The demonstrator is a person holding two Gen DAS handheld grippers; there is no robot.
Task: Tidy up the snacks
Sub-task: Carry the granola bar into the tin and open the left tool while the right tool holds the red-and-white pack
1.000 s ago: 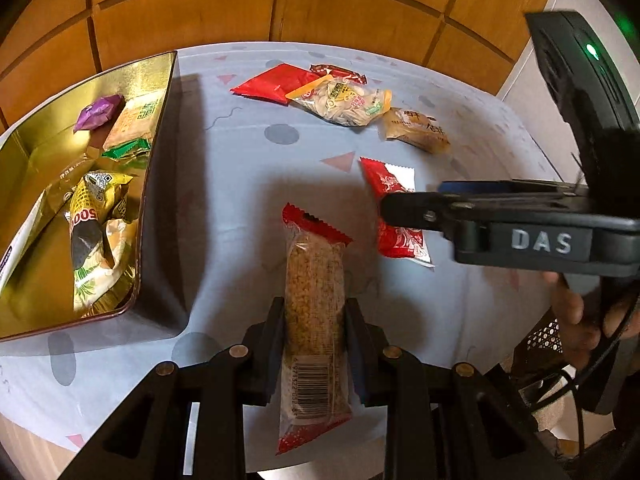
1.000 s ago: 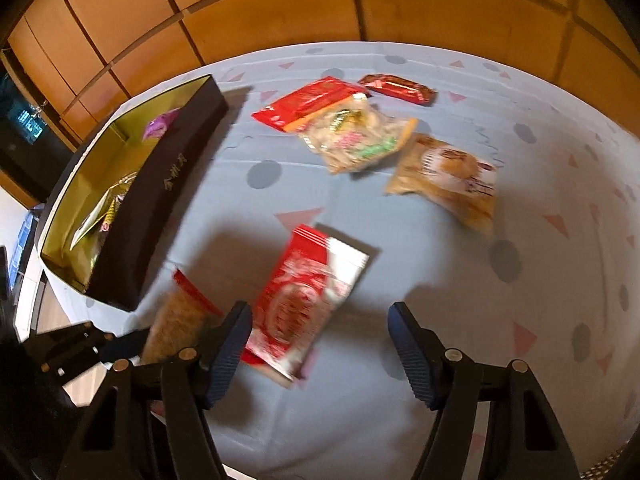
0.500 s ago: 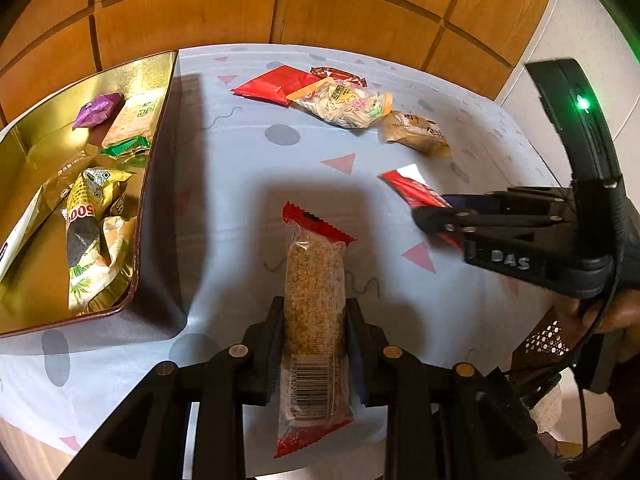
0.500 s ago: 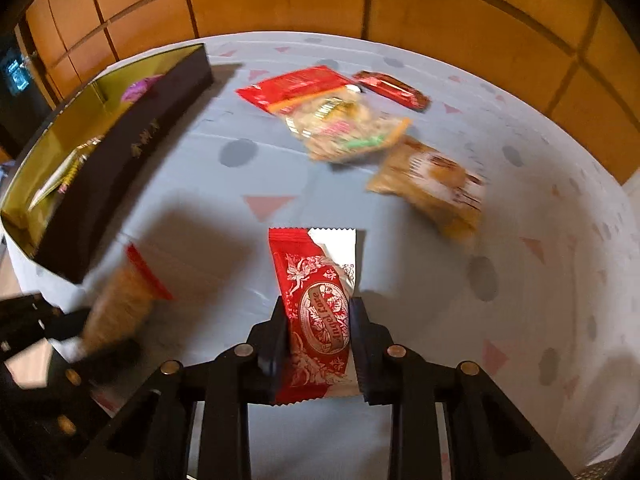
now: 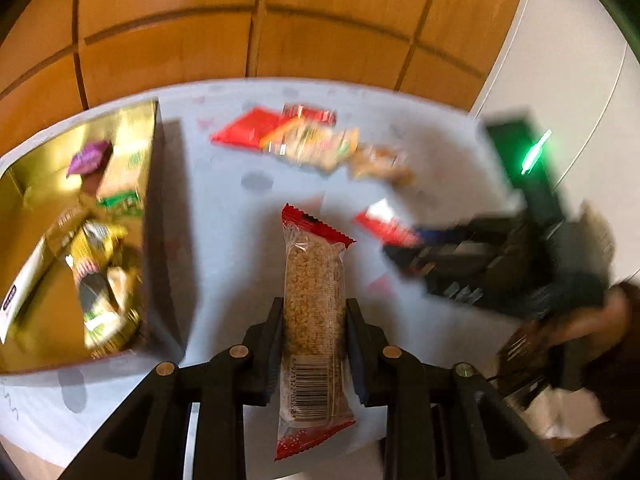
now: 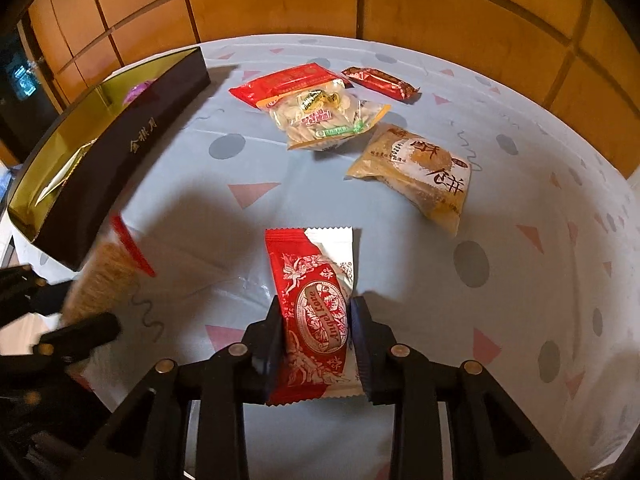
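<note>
Six snack packets outside the tin, four lying loose on one desk, two grippers with one packet each, one gold tin with perhaps five packets, blurred

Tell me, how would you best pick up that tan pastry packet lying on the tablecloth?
I'd grip the tan pastry packet across its narrow middle, coming down from above. It lies flat and apart from the other snacks, with its long axis running diagonally, so the fingers should probably turn to straddle its two long edges, where the pillow-shaped wrapper is plumpest.
</note>
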